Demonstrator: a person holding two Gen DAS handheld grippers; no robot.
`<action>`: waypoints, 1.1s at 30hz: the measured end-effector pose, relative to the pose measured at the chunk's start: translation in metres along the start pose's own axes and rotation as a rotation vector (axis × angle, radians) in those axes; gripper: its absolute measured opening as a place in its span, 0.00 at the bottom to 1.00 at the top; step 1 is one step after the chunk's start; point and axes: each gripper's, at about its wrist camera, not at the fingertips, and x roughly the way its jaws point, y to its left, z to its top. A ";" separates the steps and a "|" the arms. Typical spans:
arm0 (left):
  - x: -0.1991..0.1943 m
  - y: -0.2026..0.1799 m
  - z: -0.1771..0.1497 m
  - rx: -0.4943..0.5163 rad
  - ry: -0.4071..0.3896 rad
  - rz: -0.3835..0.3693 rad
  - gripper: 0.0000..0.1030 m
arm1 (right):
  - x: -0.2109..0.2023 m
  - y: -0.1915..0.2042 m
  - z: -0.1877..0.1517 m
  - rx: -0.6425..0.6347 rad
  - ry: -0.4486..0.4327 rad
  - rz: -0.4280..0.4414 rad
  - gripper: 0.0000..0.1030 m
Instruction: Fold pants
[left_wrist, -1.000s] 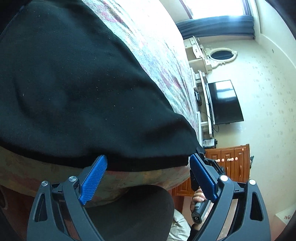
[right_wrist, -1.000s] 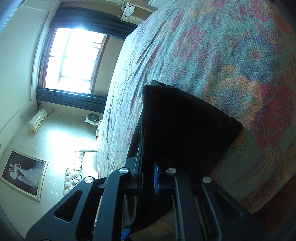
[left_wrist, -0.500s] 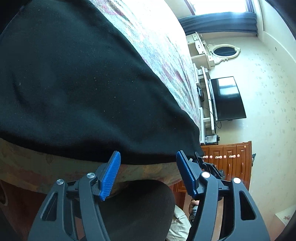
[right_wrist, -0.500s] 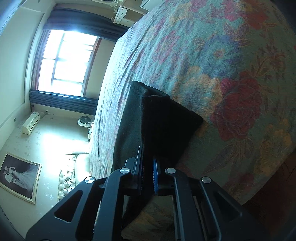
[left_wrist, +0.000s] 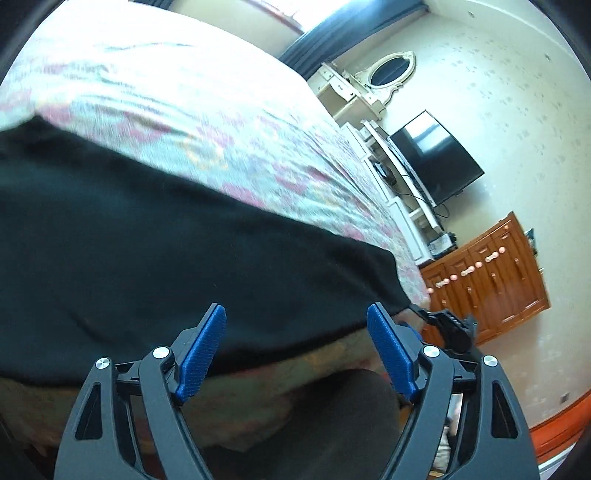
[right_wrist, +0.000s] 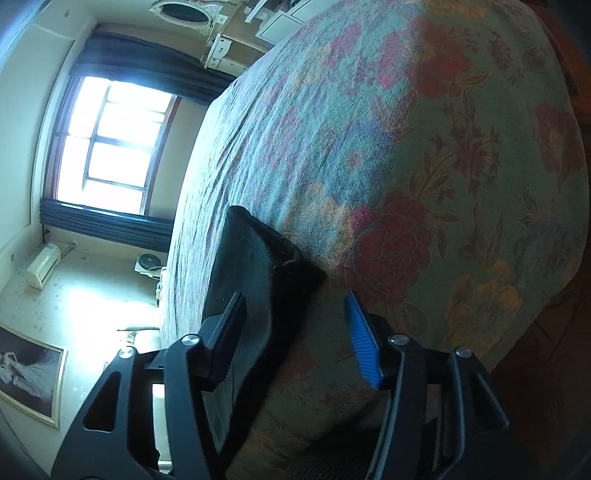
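The black pants (left_wrist: 155, 243) lie folded flat along the near edge of the floral bedspread (left_wrist: 229, 140). My left gripper (left_wrist: 295, 347) is open, its blue pads just short of the pants' near edge, holding nothing. In the right wrist view the end of the pants (right_wrist: 258, 266) lies on the bedspread (right_wrist: 424, 166) near the bed's edge. My right gripper (right_wrist: 295, 339) is open; the pants' end lies between its spread fingers, and the left finger (right_wrist: 225, 339) is next to the cloth.
A television (left_wrist: 436, 155), a white dresser with an oval mirror (left_wrist: 391, 70) and a wooden cabinet (left_wrist: 491, 280) stand past the bed. A bright window (right_wrist: 110, 147) with dark curtains is on the far wall. The other gripper (left_wrist: 450, 328) shows beyond the pants' corner.
My right gripper was shut on the pants' end and has opened, letting the cloth rest on the bed. My left gripper has stayed open and swung so more of the bed shows.
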 end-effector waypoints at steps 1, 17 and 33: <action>-0.003 0.001 0.005 0.022 -0.025 0.025 0.78 | 0.003 -0.002 0.001 0.015 0.008 0.025 0.55; -0.025 0.092 0.021 -0.175 -0.035 0.133 0.80 | 0.043 -0.009 0.003 0.038 0.060 0.124 0.44; -0.149 0.255 0.040 -0.397 -0.170 0.303 0.83 | 0.011 0.076 -0.002 -0.130 0.048 0.196 0.11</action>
